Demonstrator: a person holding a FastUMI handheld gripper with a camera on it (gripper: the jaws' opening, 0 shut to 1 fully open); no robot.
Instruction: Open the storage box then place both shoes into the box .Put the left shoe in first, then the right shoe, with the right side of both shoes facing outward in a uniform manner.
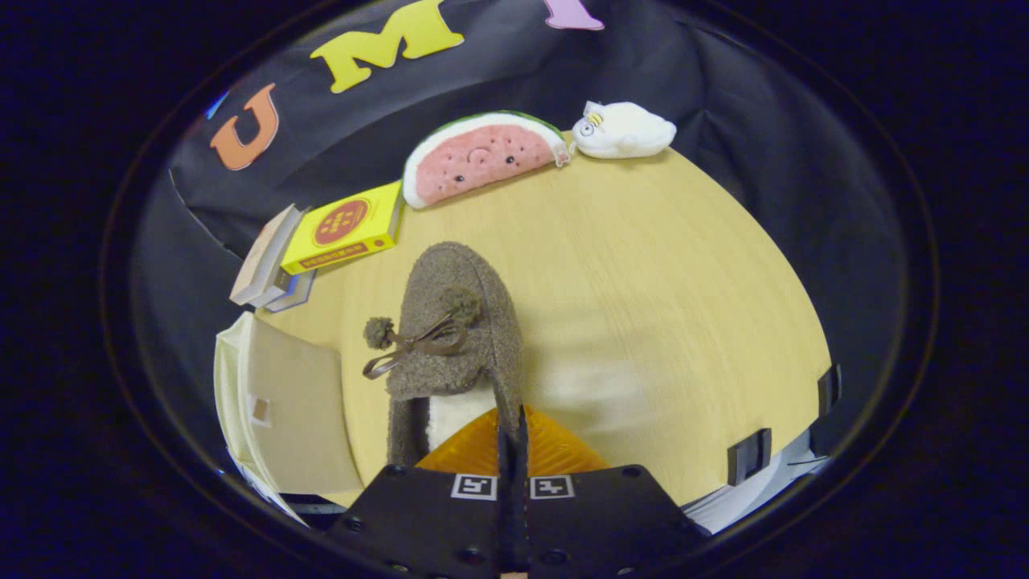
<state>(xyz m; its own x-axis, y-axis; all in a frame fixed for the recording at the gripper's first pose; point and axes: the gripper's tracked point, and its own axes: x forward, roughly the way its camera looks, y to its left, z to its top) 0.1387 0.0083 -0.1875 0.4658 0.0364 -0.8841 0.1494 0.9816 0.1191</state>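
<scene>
A brown fuzzy shoe [460, 322] with a pom-pom bow and a pale lining points away from me over the light wooden table [659, 289]. My gripper [512, 430] is shut on the right side wall of its opening, with the fingers pressed close together on the thin rim. Whether the shoe rests on the table or hangs just above it I cannot tell. Left of the shoe stands the beige storage box [293, 402], showing a flat panel with a small square tab. Its inside is hidden from me.
A yellow box [346, 227] lies on stacked books [265, 269] beyond the storage box. A watermelon plush [482, 157] and a white plush [625, 129] sit at the table's far edge. Black clips [749, 454] mark the near right edge.
</scene>
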